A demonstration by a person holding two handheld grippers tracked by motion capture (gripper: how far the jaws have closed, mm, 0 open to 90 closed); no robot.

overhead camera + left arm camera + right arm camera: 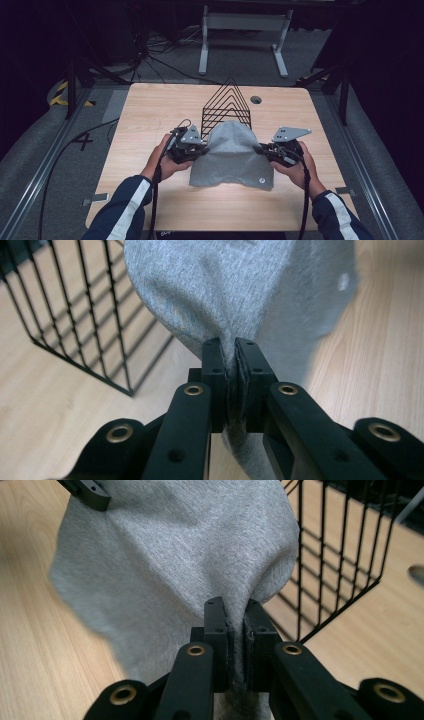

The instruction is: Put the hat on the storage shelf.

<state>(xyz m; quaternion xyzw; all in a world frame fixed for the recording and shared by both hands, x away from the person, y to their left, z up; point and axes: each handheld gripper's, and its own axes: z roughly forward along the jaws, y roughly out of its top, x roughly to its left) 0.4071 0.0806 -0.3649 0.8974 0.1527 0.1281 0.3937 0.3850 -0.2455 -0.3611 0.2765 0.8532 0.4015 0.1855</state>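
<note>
A grey cloth [233,157] hangs between the 2 grippers over the middle of the wooden surface [150,110], its lower edge resting on the wood near the person's side. The left gripper [204,149] is clamped on the cloth's left edge; in the left gripper view the jaws stand pressed together with a fold of grey fabric [235,300] pinched between them. The right gripper [260,148] is clamped on the opposite edge, and the right gripper view shows the same pinch, with the cloth [175,555] bulging up above the jaws. A small pale mark sits near the cloth's lower right corner.

Just behind the cloth stands a black wire rack [226,105] with a peaked top; the raised middle of the cloth covers the rack's lower front bars. Beyond the rack, a round grey hole [256,99] sits in the surface. Past the far edge, a white frame [245,30] stands on the floor among dark cables.
</note>
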